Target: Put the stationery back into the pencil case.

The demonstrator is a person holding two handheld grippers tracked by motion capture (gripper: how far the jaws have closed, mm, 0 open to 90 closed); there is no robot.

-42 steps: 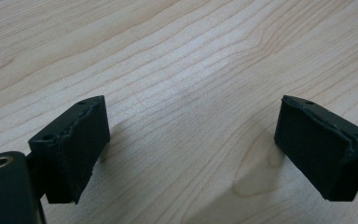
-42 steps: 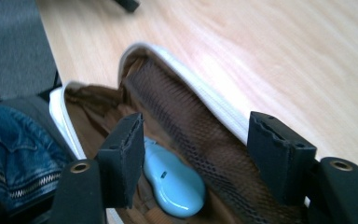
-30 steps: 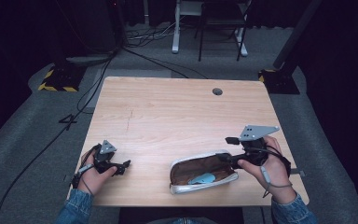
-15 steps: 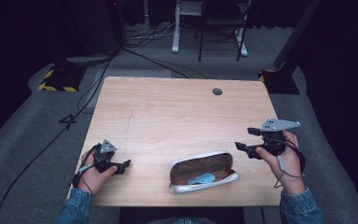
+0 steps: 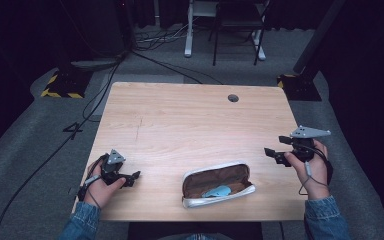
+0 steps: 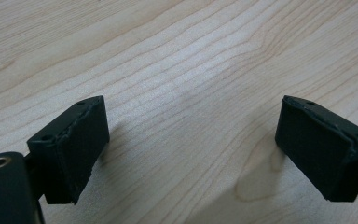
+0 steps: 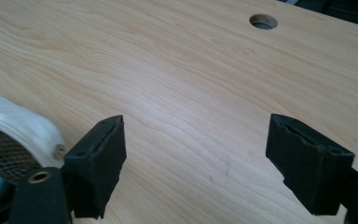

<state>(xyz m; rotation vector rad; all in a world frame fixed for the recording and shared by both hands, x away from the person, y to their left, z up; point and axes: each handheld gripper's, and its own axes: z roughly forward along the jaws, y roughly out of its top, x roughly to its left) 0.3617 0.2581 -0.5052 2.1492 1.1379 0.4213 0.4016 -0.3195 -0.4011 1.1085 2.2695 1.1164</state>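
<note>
An open pouch (image 5: 218,184) with a white rim and brown lining lies near the table's front edge, and a light blue item (image 5: 216,191) rests inside it. My right gripper (image 5: 276,147) hovers to the right of the pouch, apart from it. Its jaws have just been opening and hold nothing. In the right gripper view the gripper (image 7: 196,123) is over bare wood, with the pouch's rim (image 7: 14,123) at the left edge. My left gripper (image 5: 131,177) rests at the front left, open and empty, and the left gripper view shows it (image 6: 191,112) above bare wood.
The wooden table (image 5: 190,120) has a round cable hole (image 5: 233,98) at the back right, also seen as a hole (image 7: 263,21) in the right gripper view. Behind the table are a chair (image 5: 237,20), floor cables and a yellow-black striped base (image 5: 60,87).
My right gripper has moved right, away from the pouch's right end, and its jaws have opened wider. The pouch and the left gripper stay where they were.
</note>
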